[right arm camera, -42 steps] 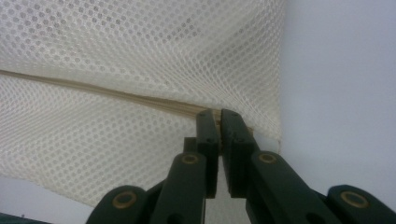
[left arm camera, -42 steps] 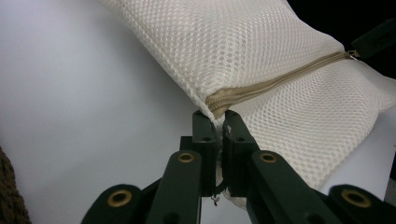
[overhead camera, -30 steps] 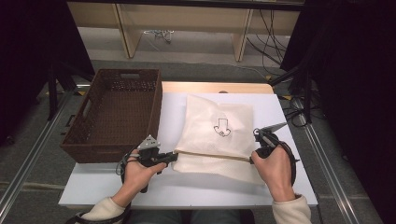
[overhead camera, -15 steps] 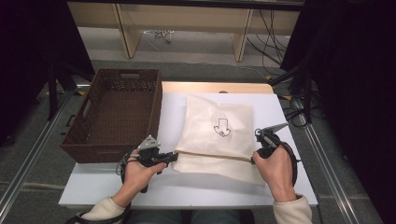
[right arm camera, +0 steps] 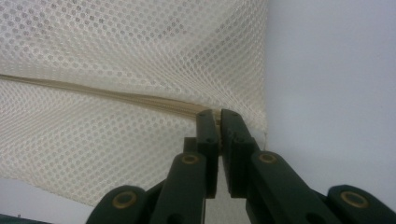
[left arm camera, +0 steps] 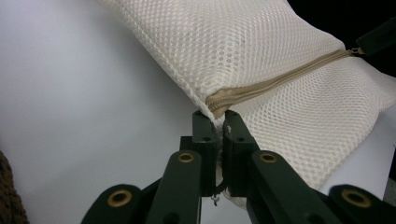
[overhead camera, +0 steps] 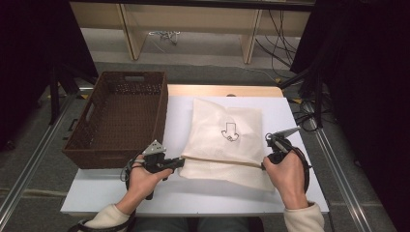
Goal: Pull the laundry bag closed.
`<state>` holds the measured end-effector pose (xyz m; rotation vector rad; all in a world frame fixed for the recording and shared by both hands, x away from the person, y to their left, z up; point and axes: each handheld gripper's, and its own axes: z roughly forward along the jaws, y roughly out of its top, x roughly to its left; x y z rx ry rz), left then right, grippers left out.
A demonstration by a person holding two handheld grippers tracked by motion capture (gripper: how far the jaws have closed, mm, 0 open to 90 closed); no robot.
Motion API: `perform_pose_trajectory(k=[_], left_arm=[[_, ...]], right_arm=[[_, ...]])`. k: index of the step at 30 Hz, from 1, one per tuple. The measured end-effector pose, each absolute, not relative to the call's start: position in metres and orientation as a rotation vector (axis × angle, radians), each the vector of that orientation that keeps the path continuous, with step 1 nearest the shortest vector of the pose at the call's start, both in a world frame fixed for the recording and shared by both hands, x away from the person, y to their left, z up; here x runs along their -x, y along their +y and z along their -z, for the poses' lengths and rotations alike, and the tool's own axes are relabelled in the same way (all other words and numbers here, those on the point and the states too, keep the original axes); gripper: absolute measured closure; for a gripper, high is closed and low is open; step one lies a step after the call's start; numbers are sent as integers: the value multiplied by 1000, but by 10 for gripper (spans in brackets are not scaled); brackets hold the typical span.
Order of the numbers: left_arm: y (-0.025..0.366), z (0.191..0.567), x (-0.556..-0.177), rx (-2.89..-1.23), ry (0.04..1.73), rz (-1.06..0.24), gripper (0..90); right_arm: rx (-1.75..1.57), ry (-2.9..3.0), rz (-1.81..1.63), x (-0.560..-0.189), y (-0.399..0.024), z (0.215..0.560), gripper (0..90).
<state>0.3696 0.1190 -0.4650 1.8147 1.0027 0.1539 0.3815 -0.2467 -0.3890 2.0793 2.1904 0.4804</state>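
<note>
A cream mesh bag (overhead camera: pixel 227 140) with a small dark print lies on the white table (overhead camera: pixel 111 193). A tan zipper (overhead camera: pixel 217 162) runs along its near side. My left gripper (overhead camera: pixel 180 163) is shut on the bag's left corner at the zipper end (left arm camera: pixel 215 103). My right gripper (overhead camera: pixel 264 166) is shut on the right end of the zipper (right arm camera: pixel 212 113). Both hands hold the near edge of the mesh bag (left arm camera: pixel 243 51) slightly lifted and stretched between them. In the right gripper view the mesh (right arm camera: pixel 116 56) spreads to the left of the jaws.
A dark brown wicker basket (overhead camera: pixel 77 145) stands to the left of the bag, close to my left hand. Bare white table (right arm camera: pixel 336 93) lies to the right of the bag. Cables (overhead camera: pixel 285 53) and wooden shelf legs sit on the floor beyond the table.
</note>
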Motion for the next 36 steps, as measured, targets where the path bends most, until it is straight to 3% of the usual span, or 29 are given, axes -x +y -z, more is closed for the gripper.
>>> perform_pose_trajectory(k=[36], left_arm=[[119, 466, -370, -1821, 1004, -146, 851]], right_arm=[[-2182, 2132, -472, -379, -250, 389, 875]])
